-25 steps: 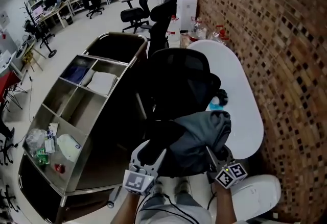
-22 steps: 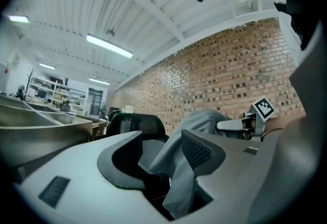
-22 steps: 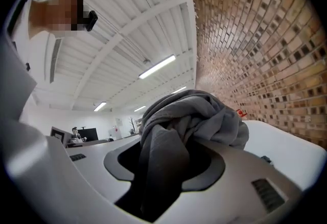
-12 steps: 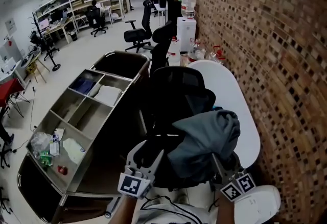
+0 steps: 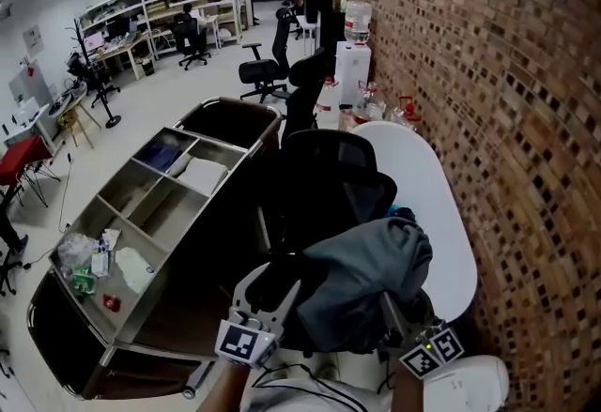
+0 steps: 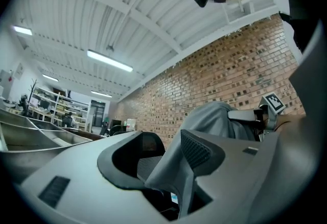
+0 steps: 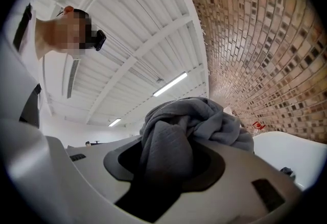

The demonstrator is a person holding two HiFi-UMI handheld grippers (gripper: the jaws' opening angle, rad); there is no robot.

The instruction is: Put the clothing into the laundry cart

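Brick wall (image 5: 526, 119) to the right, left gripper (image 5: 278, 290) and right gripper (image 5: 392, 309) both clamp the clothing (image 5: 366, 265), laundry cart (image 5: 231, 104) sits left, nearer the left.

Black office chair (image 5: 329, 180) dead centre, and its tall backrest blocks the straight line ahead. Right of the chair, the white desk (image 5: 441, 213) runs along the brick wall (image 5: 526, 119): no way through, only room above its bare top. Left of the chair the laundry cart (image 5: 141, 213) stands close, its compartments open from above and some part-filled, its far dark bag (image 5: 230, 119) gaping. Beyond the chair, another chair (image 5: 261, 72) and a water dispenser (image 5: 352, 58) crowd the wall. Further left, past the cart, open floor (image 5: 141, 100).
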